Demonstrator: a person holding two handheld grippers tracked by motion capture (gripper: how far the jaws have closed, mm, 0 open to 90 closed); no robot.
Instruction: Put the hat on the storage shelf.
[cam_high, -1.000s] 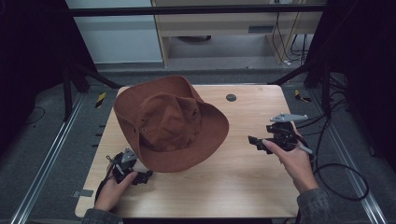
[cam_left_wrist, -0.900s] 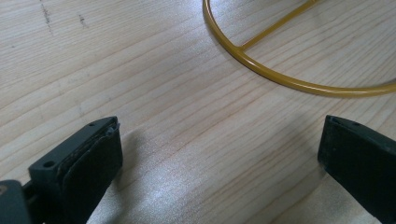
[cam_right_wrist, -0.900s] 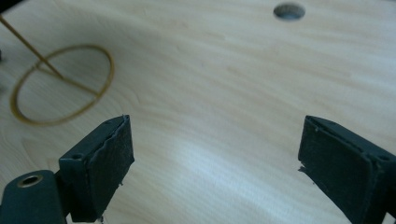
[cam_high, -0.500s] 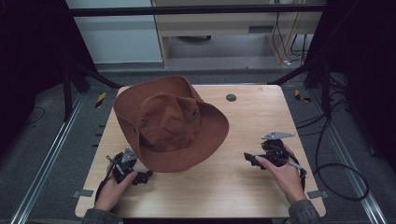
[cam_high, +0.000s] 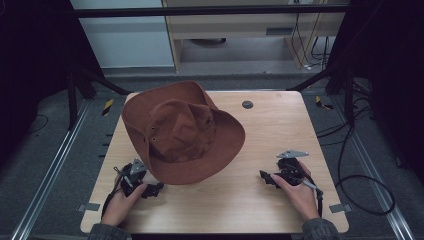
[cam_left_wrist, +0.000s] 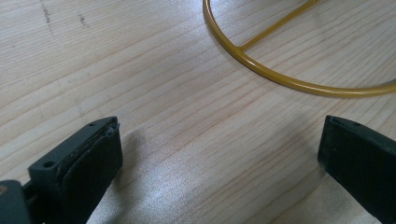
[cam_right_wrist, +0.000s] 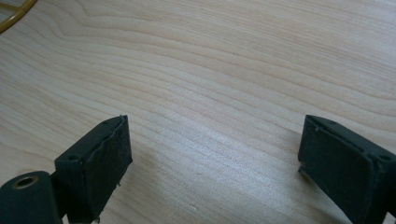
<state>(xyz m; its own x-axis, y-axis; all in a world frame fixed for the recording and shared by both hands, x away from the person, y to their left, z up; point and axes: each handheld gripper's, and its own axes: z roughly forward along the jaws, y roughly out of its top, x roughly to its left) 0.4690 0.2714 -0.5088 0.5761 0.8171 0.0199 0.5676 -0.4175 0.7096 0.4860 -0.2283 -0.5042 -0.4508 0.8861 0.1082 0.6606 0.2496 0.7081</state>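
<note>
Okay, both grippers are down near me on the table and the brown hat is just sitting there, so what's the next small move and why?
Probably ease the left gripper forward to the hat brim. Its jaws stand open over bare table, holding nothing, and it sits right at the brim's near edge, closer than the right gripper, which is also open and empty.

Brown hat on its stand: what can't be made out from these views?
- High view: the hat covers the yellow wire stand, so how it sits on it is hidden.
- Left gripper view: the yellow wire ring is cut off by the top and right edges; its upper part is out of frame.
- Right gripper view: the ring is a sliver at the top-left corner.
- High view: the small dark disc on the table is too small to identify.
</note>
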